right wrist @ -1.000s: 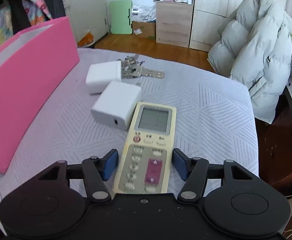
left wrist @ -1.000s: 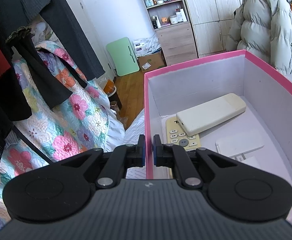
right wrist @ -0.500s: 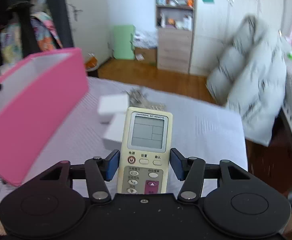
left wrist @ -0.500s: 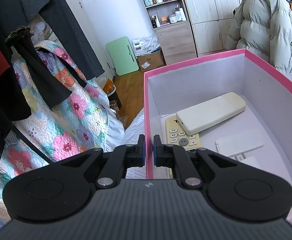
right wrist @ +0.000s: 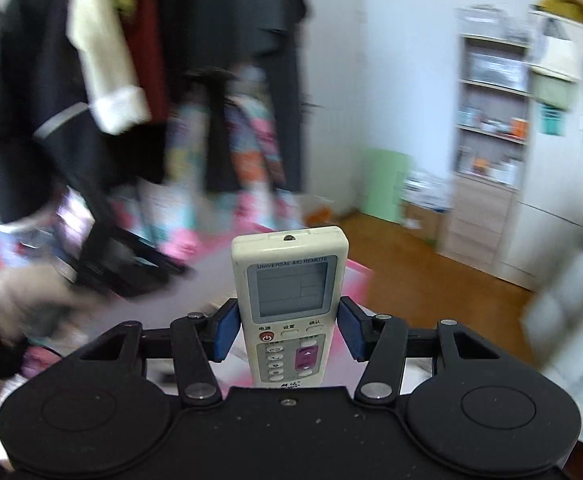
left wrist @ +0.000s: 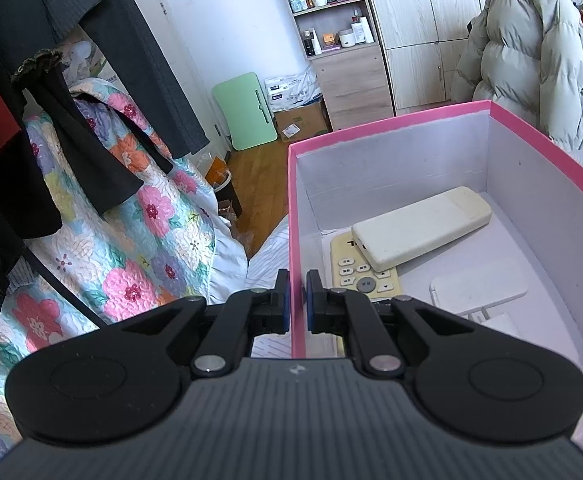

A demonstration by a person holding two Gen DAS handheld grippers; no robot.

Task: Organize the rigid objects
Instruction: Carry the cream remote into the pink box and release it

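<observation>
- Left tongs (left wrist: 296, 300) clenched on the near wall of the pink box (left wrist: 391, 126), one blue pad outside and one inside the wall, at 6 o'clock of the left wrist view.
- Just past the pads, inside the box, a yellowed remote (left wrist: 355, 276) lying face up with its buttons showing.
- Across its far end, an off-white remote (left wrist: 421, 232) resting face down, pointing toward 2 o'clock.
- At 4 o'clock from these, flat white pieces (left wrist: 477, 288) on the box floor; too unclear to name.
- Beyond the box at 12 o'clock, wooden floor, a green folded board (left wrist: 245, 110) leaning on the wall, and a shelf unit (left wrist: 331, 12).
- At 9 o'clock, dark clothes (left wrist: 91, 40) hanging over a flowered quilt (left wrist: 139, 216).
- Right tongs (right wrist: 287, 330) grasping the air-conditioner remote (right wrist: 289, 304) by its long sides, blue pads pressed on both edges, screen facing the camera, lifted in the air.
- Behind this remote, a blurred pink edge, probably the box; at 9 o'clock a blurred hand (right wrist: 15, 304) with a dark device.
</observation>
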